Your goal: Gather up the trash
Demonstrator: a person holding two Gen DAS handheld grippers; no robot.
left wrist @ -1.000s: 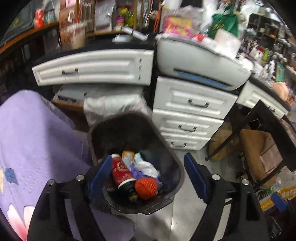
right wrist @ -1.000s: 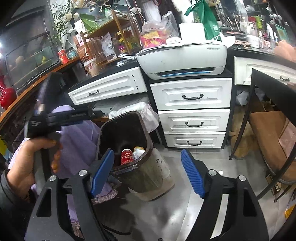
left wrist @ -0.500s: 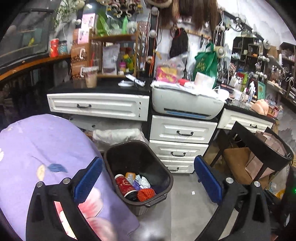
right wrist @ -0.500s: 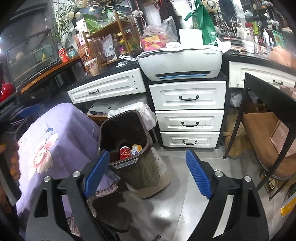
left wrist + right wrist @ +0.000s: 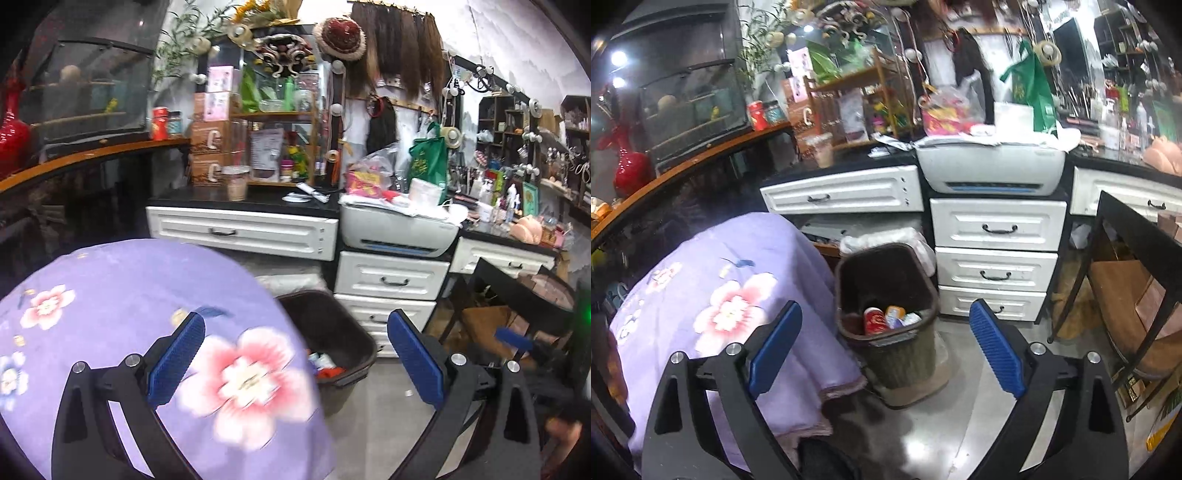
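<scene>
Standing wide apart and empty, the jaws of the left gripper (image 5: pixel 295 365) frame the lower centre of its view, blue pads facing each other with nothing between them. The right gripper (image 5: pixel 884 349) shows the same in its own view: jaws spread, holding nothing.

Between the right jaws, at centre frame, sits the dark trash bin (image 5: pixel 886 317) on the grey floor (image 5: pixel 960 413). Inside it lie a red can (image 5: pixel 873 320), a smaller orange-topped container and pale wrappers. In the left view only the bin's right half shows, at lower centre.

A purple flowered cloth (image 5: pixel 129 332) fills the lower left of both views, draped over something rounded and just beside the bin. Behind, at centre right, white drawers (image 5: pixel 995 254) stand under a grey printer (image 5: pixel 991 166) on a cluttered black desk (image 5: pixel 849 164).

No loose trash is plainly visible. The risk, as I judge it, is a jaw snagging the cloth or nudging the bin over, since both crowd the same corner.
</scene>
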